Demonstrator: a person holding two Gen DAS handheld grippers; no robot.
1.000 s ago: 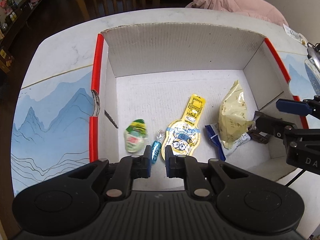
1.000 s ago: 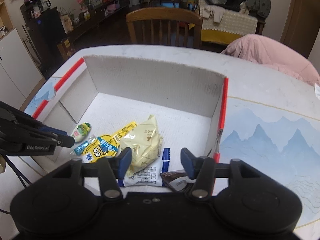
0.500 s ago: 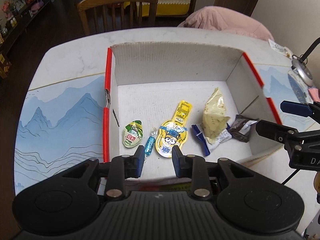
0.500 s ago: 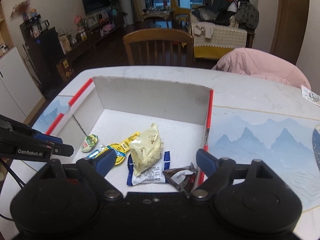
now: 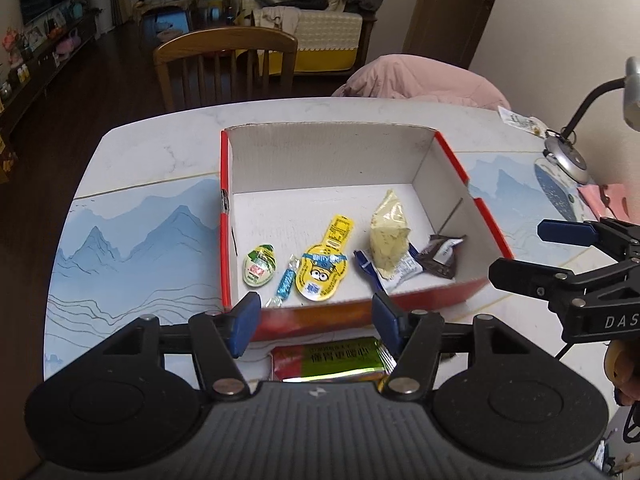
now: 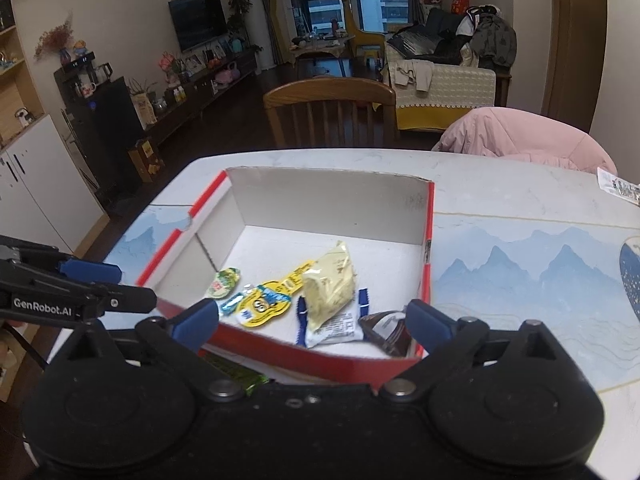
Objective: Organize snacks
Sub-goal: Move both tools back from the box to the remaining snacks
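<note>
A white cardboard box with red rims (image 5: 452, 160) holds a round green packet (image 5: 259, 266), a blue candy (image 5: 286, 280), a yellow cartoon packet (image 5: 324, 270), a pale yellow bag (image 5: 388, 236) on a blue-white packet (image 5: 396, 272), and a dark brown wrapper (image 5: 442, 254). A green and red packet (image 5: 336, 360) lies on the table before the box's near wall. My left gripper (image 5: 316, 312) hovers above that wall, jaws opening, with nothing between them. My right gripper (image 6: 312, 316) hangs over the box's near right corner, jaws opening wide and empty.
The box sits on a blue mountain-print mat (image 5: 132, 240) on a white table. A wooden chair (image 5: 226, 60) and a pink coat (image 5: 420, 80) stand behind the far edge. A desk lamp (image 5: 568, 152) and a small packet (image 5: 520, 120) are at the far right.
Both grippers have drawn back and up out of the box while their jaws spread. The blue candy, earlier between the left fingers, now lies on the box floor. The green packet has come into view.
</note>
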